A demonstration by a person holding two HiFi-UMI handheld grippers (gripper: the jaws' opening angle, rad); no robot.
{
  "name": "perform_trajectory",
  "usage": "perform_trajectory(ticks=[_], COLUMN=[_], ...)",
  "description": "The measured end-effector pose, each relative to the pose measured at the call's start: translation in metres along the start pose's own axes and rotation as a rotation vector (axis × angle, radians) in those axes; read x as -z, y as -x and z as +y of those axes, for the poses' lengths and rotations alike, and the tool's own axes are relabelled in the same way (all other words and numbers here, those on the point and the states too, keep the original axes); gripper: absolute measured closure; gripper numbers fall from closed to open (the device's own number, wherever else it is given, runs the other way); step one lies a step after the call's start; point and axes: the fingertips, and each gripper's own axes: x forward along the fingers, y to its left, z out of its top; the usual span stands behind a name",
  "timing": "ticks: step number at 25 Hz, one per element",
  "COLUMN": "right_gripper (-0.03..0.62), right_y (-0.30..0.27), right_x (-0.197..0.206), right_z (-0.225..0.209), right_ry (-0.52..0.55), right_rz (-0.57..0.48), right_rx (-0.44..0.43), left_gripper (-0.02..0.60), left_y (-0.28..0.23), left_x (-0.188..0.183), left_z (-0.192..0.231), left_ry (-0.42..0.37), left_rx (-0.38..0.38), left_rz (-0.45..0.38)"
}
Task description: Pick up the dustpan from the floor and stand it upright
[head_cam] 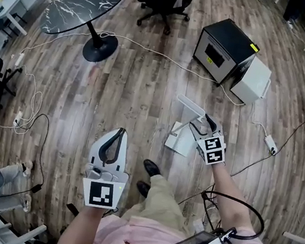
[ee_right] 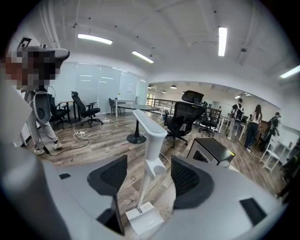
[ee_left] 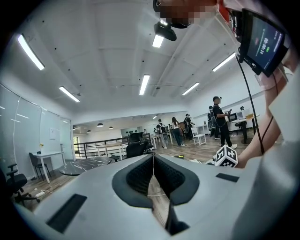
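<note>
Shows grainy wood-plank floor (head_cam: 147,83) bearing a white plastic dustpan (head_cam: 183,140), upright, slim handle rising between the spread ribbed pads of the right gripper (ee_right: 150,174). Has left gripper (ee_left: 153,164) pinched together, empty.

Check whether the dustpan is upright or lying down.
Upright: the dustpan stands on its pan on the floor, its handle rising inside the open right gripper.
</note>
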Motion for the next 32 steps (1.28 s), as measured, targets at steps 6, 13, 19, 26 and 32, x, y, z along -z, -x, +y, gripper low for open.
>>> perform_trajectory(ticks=[6,13,19,26,32], right_gripper=[0.301,0.333,0.428,0.581,0.592], right_y=[0.053,0.121,0.152,0.172,0.179], right_x=[-0.015,-0.134,-0.241,-0.292,-0.3], right_z=[-0.006,0.029,0.091,0.131,0.141], right_ry=[-0.026,-0.072,-0.005,0.016,0.014], right_rz=[-0.024,-0.254,-0.455,-0.585,-0.608], right_rx=[0.109,0.134,0.031,0.011,-0.012], left_gripper=[0.568,0.568,0.568,0.568,0.568], left_y=[0.013,0.019,0.025,0.046,0.056], left_x=[-0.028,-0.074,-0.121,-0.158,-0.162], left_z=[0.002,0.005,0.019,0.025,0.024], left_ry=[0.033,-0.061,-0.063,-0.091,-0.103], left_rx=[-0.012,-0.083,-0.162,-0.204,-0.225], left_rz=[-0.082,-0.126,-0.18,-0.265,-0.265])
